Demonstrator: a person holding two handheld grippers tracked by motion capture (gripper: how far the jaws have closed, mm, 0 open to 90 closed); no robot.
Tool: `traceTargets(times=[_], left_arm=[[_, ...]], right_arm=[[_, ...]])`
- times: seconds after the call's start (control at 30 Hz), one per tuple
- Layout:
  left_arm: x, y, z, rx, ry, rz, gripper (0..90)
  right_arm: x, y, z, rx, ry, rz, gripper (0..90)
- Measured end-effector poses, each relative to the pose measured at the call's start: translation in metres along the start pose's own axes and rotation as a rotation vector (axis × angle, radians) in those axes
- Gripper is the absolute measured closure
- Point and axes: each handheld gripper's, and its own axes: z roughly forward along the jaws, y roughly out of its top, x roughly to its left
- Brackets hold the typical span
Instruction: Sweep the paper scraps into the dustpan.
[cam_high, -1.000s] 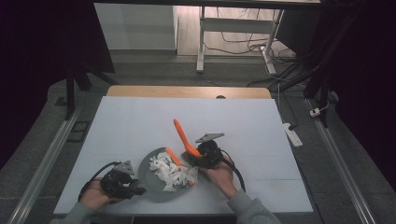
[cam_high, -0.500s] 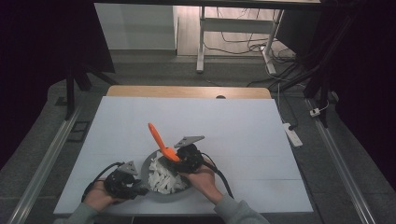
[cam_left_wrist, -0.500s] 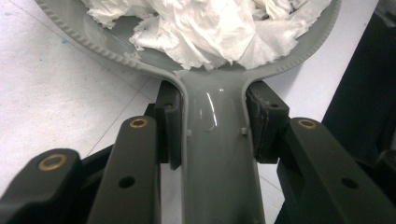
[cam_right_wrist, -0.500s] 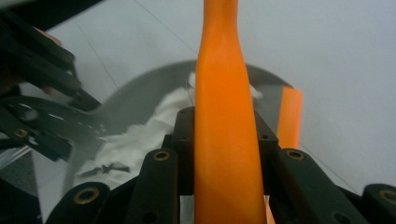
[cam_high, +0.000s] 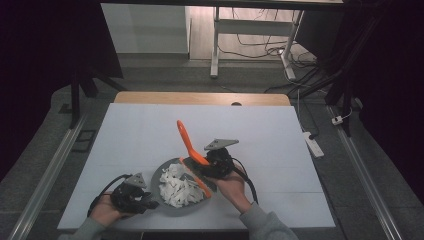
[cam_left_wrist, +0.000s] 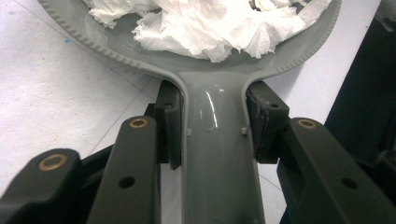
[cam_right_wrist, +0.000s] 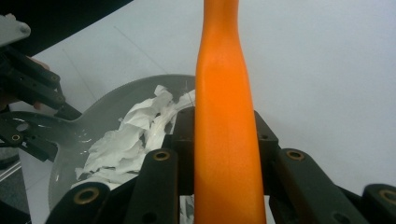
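The grey dustpan (cam_high: 172, 207) is being held by its handle in the left tongs (cam_high: 131, 196), at the near left of the bench (cam_high: 250, 130); in the left gripper view the pads (cam_left_wrist: 169, 123) are being pressed against both sides of the handle (cam_left_wrist: 217, 154), so the grip is being kept clenched, and these tongs are being kept where they were a second ago. The torn white paper scraps (cam_high: 179, 187) are lying heaped in the pan, just ahead of the left tongs and just to the near left of the right tongs (cam_high: 216, 164).

The change is being made on the right. The orange brush (cam_high: 192, 155) is clamped by its handle in the right tongs, as the right gripper view shows with the orange handle (cam_right_wrist: 224, 135) squeezed between the black pads. Compared with half a second ago, the right tongs are being drawn back toward the right and lifted slightly, so that the brush head (cam_high: 197, 181) is now resting at the right edge of the pan rather than over its middle.

This is being read as the end of a sweeping stroke: the scraps appear already gathered into the pan, and no loose pieces are being made out on the bench around either pair of tongs. Another pass or the emptying of the pan is judged to be what is left.
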Motion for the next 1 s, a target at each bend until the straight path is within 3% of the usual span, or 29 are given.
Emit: traceTargets(times=[0.13,0.3,0.47,0.57,0.63,0.77,0.87,1.0], left_arm=[[0.0,-0.001,0.001,-0.009,0.005,-0.008,61.6],[0.001,-0.002,0.0,-0.01,0.011,-0.01,61.5],[0.001,-0.002,0.0,-0.012,0.01,-0.016,61.6],[0.001,-0.002,0.0,-0.01,0.009,-0.012,61.6],[0.002,-0.002,0.0,-0.006,0.007,-0.008,61.6],[0.001,-0.001,0.001,-0.007,0.007,-0.011,61.6],[0.001,0.0,0.001,-0.007,0.004,-0.011,61.6],[0.0,0.002,0.003,-0.002,0.0,-0.004,61.6]], right_arm=[[-0.005,0.001,-0.006,-0.006,0.003,0.01,70.1],[-0.004,-0.001,-0.008,0.058,0.045,-0.005,70.1],[-0.008,-0.01,-0.01,0.104,0.053,0.004,70.1],[-0.019,-0.012,-0.016,0.091,0.008,0.014,70.1],[-0.028,-0.013,-0.015,0.103,-0.053,0.01,70.1],[-0.047,-0.021,0.0,0.15,-0.136,0.022,70.1],[-0.05,-0.021,0.006,0.144,-0.14,0.035,70.2],[-0.036,-0.018,0.017,0.15,-0.09,0.017,70.2]])
